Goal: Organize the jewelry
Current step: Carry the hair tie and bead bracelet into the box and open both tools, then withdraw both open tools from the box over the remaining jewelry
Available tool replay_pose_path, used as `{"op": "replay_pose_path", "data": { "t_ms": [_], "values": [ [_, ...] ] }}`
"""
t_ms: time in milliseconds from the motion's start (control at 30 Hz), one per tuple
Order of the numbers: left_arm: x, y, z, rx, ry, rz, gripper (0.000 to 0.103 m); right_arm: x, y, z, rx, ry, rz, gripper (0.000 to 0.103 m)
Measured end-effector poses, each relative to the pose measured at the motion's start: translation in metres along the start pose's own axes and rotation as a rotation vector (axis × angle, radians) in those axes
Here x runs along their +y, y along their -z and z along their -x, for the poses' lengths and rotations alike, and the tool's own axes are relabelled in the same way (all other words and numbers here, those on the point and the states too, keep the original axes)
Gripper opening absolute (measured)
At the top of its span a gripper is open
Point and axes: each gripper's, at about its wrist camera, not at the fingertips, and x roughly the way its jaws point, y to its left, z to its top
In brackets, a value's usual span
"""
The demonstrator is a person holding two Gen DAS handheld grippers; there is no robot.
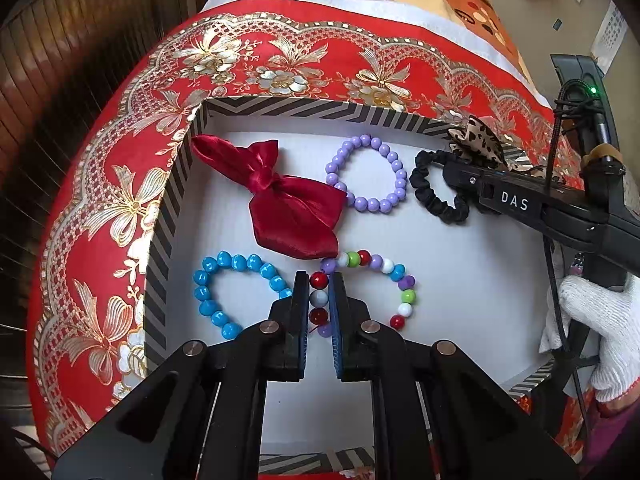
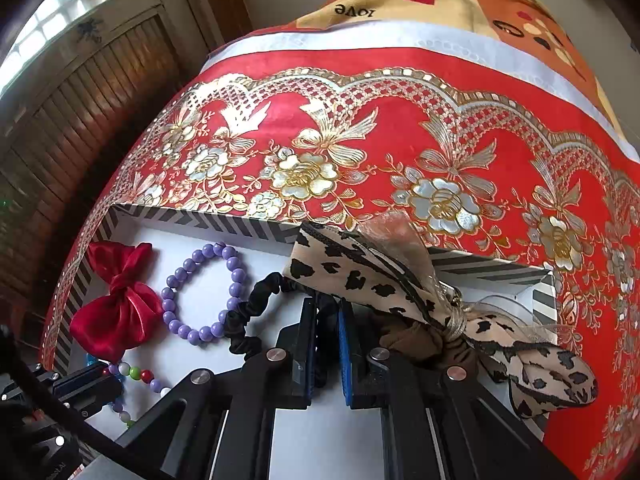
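Note:
A white tray with a striped rim [image 1: 280,109] holds a red satin bow [image 1: 296,204], a purple bead bracelet [image 1: 368,174], a blue bead bracelet [image 1: 236,292] and a multicoloured bead bracelet [image 1: 394,276]. My left gripper [image 1: 319,300] is shut on the multicoloured bracelet's left side, low over the tray floor. My right gripper [image 2: 328,312] is shut on a black scrunchie [image 2: 248,320] at the tray's right side; it also shows in the left wrist view [image 1: 434,196]. A leopard-print bow [image 2: 360,276] hangs over the right fingers and the tray's far rim [image 2: 224,220].
The tray sits on a red tablecloth with gold flowers [image 2: 400,128]. A cream and orange printed cloth [image 2: 400,0] lies beyond it. Wooden slatted panels [image 1: 60,60] stand to the left. A white-gloved hand [image 1: 600,320] holds the right gripper's handle.

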Motion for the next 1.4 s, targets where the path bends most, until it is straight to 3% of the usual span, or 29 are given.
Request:
{"op": "replay_pose_path", "data": {
  "t_ms": [100, 167, 233, 400, 933, 1400],
  "values": [
    [-0.002, 0.000, 0.000, -0.009, -0.010, -0.007, 0.010, 0.002, 0.001, 0.003, 0.002, 0.000, 0.004, 0.011],
    [-0.003, 0.000, 0.001, -0.011, -0.007, -0.007, 0.018, 0.004, 0.003, 0.006, -0.001, -0.003, 0.007, 0.019],
    [-0.003, 0.000, 0.003, -0.015, -0.001, -0.002, 0.032, 0.006, 0.004, 0.010, -0.009, -0.007, 0.009, 0.028],
    [-0.005, 0.001, 0.011, -0.036, 0.005, -0.002, 0.041, 0.015, 0.010, 0.024, -0.021, -0.009, 0.028, 0.028],
    [-0.001, 0.017, 0.042, -0.074, -0.022, 0.021, 0.042, 0.031, 0.047, 0.085, -0.079, -0.045, 0.006, 0.033],
    [-0.010, 0.047, 0.084, -0.152, -0.041, -0.054, 0.042, 0.041, 0.102, 0.142, -0.136, -0.019, -0.013, 0.036]
  ]
}}
